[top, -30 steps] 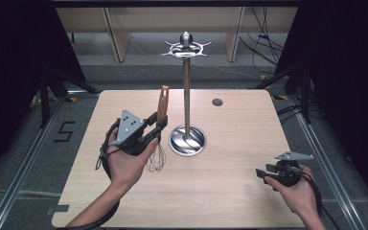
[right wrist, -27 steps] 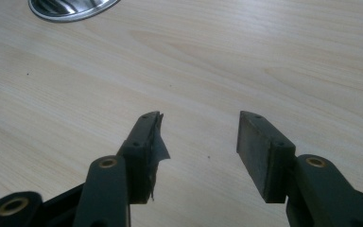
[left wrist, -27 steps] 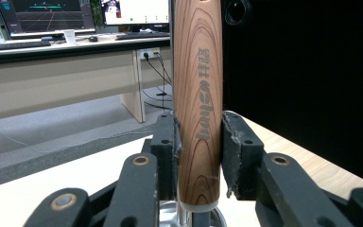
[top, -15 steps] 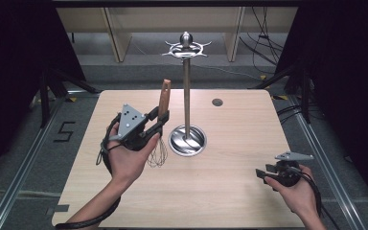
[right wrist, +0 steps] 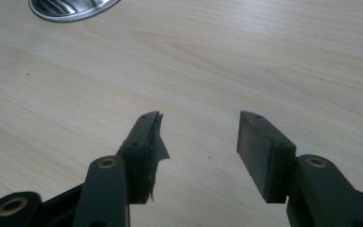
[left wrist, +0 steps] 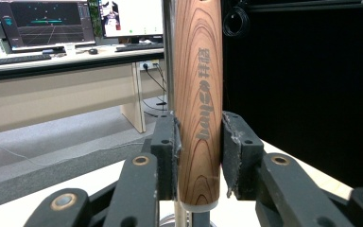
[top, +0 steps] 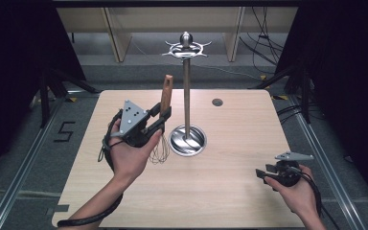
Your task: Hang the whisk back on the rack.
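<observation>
A whisk (top: pixel 165 98) with a brown wooden handle (left wrist: pixel 198 94) and a wire head (top: pixel 159 149) hangs upright, wire end down, above the table. My left gripper (top: pixel 161 116) is shut on the handle, whose wood sits between both pads in the left gripper view. Just right of it rises a steel stand (top: pixel 187 86) with a round dish base (top: pixel 188 140) and hooked arms on top (top: pixel 186 48). Low over the table's near right, my right gripper (top: pixel 260 175) is open with nothing between its jaws (right wrist: pixel 196 142).
The light wooden table (top: pixel 235 158) has a small dark round hole (top: pixel 217 102) at its far right. The steel base's edge (right wrist: pixel 71 9) lies beyond the right gripper. Dark curtains flank the table; desks with monitors (left wrist: pixel 42 21) stand behind.
My left gripper has lifted the whisk a little higher and nearer the stand's pole. The right gripper has stayed put.
</observation>
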`<state>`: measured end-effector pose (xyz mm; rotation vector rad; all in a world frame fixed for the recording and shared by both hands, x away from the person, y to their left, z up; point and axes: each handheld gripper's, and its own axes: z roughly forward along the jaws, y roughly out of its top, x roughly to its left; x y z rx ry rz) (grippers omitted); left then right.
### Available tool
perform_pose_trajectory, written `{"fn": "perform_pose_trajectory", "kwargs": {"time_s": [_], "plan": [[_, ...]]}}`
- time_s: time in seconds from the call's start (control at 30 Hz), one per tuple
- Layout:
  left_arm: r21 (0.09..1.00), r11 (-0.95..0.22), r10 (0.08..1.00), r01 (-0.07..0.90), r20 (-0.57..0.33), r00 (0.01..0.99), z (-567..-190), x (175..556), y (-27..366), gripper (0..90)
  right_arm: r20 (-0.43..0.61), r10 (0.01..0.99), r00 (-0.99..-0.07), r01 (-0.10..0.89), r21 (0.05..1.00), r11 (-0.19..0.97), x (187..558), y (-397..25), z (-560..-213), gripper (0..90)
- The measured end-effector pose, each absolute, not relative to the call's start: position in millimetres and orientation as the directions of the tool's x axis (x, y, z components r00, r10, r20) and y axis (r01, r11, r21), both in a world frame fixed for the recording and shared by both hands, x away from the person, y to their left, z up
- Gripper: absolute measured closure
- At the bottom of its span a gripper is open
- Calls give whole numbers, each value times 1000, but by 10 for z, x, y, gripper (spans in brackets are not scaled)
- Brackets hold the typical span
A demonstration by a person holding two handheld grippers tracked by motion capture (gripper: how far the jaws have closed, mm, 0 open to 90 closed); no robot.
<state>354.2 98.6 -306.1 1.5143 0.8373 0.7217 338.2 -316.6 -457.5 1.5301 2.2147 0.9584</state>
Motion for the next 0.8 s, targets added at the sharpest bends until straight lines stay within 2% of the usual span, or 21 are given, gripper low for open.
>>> {"fn": "perform_pose_trajectory", "kwargs": {"time_s": [0.07, 0.33, 0.37, 0.43, 0.57, 0.67, 0.73, 0.8], "plan": [[996, -61, 831, 69, 13, 555, -3042, 3570, 984, 683, 134, 907, -399, 718, 661, 218, 3381, -3167, -4573, 505], [996, -59, 834, 68, 12, 552, -3009, 3592, 937, 683, 130, 907, -401, 718, 659, 223, 3382, -3172, -4573, 504], [995, -42, 839, 93, -15, 544, -3012, 3577, 924, 682, 134, 908, -396, 722, 656, 218, 3379, -3167, -4570, 504], [996, -62, 835, 64, 16, 550, -3001, 3605, 931, 682, 134, 908, -396, 722, 657, 218, 3379, -3168, -4570, 504], [994, -44, 842, 96, -14, 539, -2992, 3593, 914, 683, 128, 907, -402, 716, 661, 224, 3382, -3175, -4573, 504], [996, -61, 838, 64, 16, 545, -2967, 3621, 919, 682, 130, 907, -402, 717, 660, 223, 3381, -3172, -4574, 504], [995, -43, 844, 91, -12, 537, -2960, 3606, 904, 683, 134, 907, -399, 718, 661, 218, 3381, -3168, -4573, 504], [996, -53, 847, 77, 4, 532, -2940, 3620, 896, 683, 129, 906, -402, 717, 660, 224, 3382, -3173, -4573, 503]]}}
